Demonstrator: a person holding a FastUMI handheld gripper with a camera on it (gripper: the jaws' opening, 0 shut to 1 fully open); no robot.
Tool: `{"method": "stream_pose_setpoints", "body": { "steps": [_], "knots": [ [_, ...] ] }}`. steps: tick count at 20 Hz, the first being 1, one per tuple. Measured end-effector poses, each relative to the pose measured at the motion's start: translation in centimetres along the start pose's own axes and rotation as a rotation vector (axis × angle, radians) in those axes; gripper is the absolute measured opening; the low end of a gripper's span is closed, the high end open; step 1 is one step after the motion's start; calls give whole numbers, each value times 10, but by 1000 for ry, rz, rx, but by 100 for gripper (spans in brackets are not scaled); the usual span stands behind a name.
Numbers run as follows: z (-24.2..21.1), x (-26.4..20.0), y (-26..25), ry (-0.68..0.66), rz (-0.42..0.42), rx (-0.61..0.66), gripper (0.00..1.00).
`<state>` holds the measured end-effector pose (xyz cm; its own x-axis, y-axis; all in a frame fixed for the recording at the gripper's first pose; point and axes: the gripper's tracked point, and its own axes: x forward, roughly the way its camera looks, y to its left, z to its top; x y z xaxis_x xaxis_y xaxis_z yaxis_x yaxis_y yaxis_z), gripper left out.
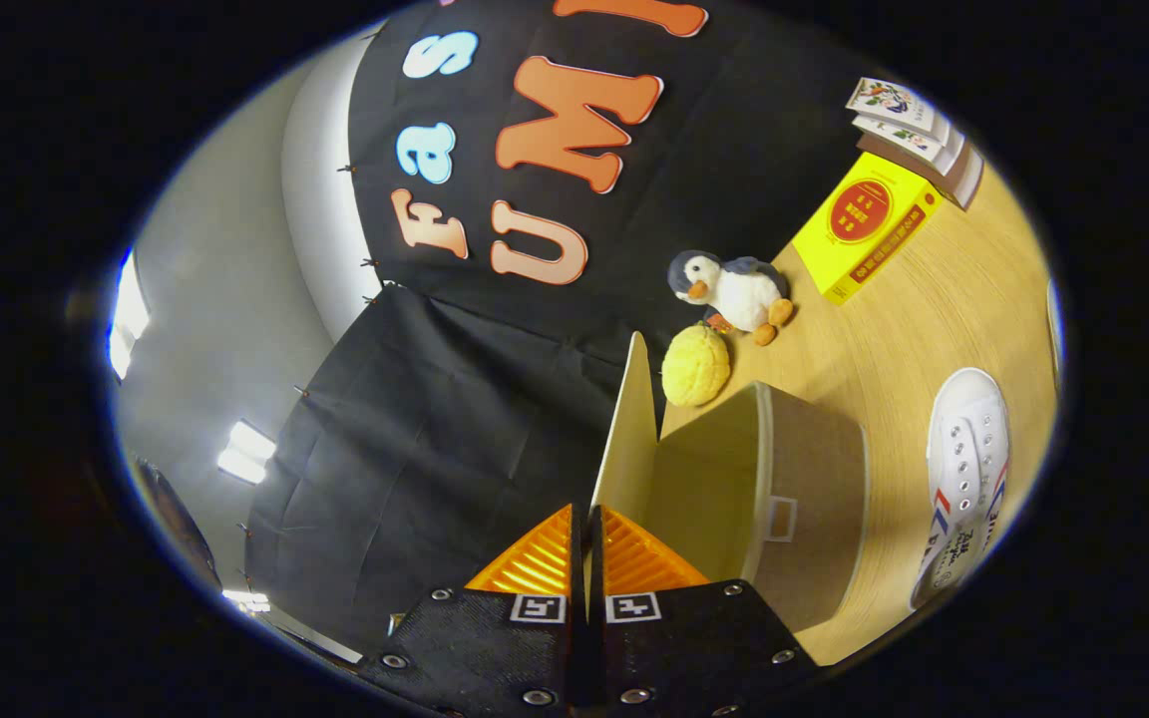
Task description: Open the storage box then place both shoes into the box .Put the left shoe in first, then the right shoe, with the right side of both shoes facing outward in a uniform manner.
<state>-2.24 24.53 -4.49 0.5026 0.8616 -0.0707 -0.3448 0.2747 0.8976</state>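
The gripper [586, 519] pinched the thin lid [626, 439] of the storage box [784, 499], fingers pressed together on its edge, lid raised upright. One white shoe [968, 469] lay on the worktop [894, 339] just beside the box. A slipping pinch could probably let the lid fall shut.
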Motion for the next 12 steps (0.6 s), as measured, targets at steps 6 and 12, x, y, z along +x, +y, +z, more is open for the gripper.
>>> {"method": "stream_pose_setpoints", "body": {
  "steps": [6, 12],
  "knots": [
    [-22, 57, 70, 1, 35, -99, 1],
    [-75, 123, 90, 66, 8, -135, 2]
  ]
}}
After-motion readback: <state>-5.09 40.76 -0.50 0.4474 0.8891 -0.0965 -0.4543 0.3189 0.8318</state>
